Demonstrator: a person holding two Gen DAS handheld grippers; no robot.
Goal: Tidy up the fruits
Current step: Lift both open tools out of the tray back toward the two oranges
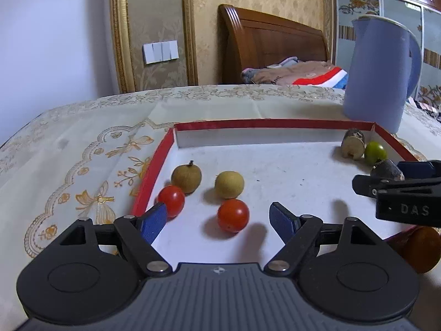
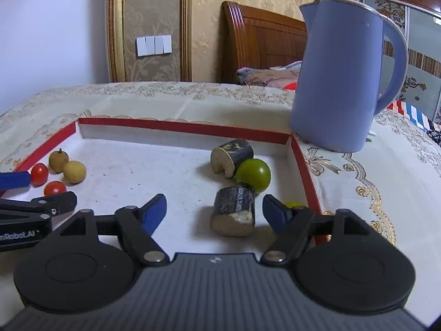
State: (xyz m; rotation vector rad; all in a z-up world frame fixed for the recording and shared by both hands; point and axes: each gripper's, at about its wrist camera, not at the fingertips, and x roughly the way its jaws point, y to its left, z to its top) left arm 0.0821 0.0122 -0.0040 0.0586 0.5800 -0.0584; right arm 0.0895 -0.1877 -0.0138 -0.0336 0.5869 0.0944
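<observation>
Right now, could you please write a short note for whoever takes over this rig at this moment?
Left gripper: open, holding nothing, a red tomato lying loose between its fingers.
Right gripper: open, a dark cut chunk between its fingers, not gripped.
In the red-rimmed tray: left side, two red tomatoes and two tan round fruits, grouped; right side, two dark chunks and a green fruit. A small yellow piece shows behind the right finger.
Done: fruits sit in two clusters.
Left: whether more sorting is wanted I cannot tell. The blue kettle stands behind the tray.

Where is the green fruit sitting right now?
The green fruit lies in the red-rimmed tray, near its far right corner in the right wrist view, touching the two dark sugarcane pieces.
</observation>
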